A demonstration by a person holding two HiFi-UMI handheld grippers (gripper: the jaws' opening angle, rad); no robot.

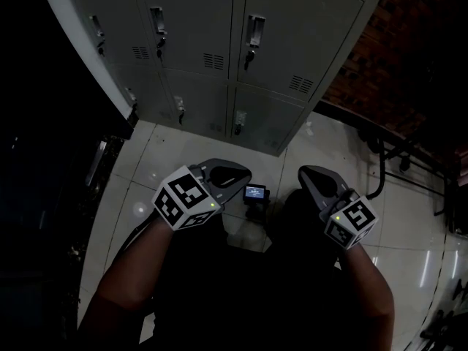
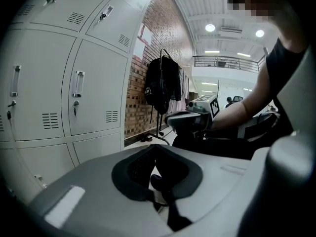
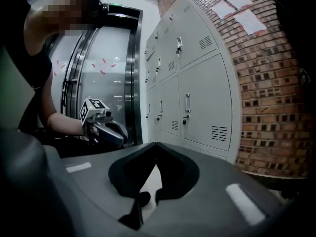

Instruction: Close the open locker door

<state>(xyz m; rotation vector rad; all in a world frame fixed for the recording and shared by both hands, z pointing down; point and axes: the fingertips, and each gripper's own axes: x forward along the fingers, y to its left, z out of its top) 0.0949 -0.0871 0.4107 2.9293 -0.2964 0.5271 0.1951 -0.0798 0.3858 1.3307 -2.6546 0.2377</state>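
Grey lockers all look shut; left gripper, right gripper pressed together, empty, held clear; likely idle.

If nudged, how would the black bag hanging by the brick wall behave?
The bag hangs from its top and sags, so it is probably soft and would swing rather than tip. It looks bulky, so perhaps fairly heavy.

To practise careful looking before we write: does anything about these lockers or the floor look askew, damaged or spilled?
Nothing stands out. Every locker door in view sits flush and shut. The black bag hangs beside the brick wall; the tiled floor shows no spill.
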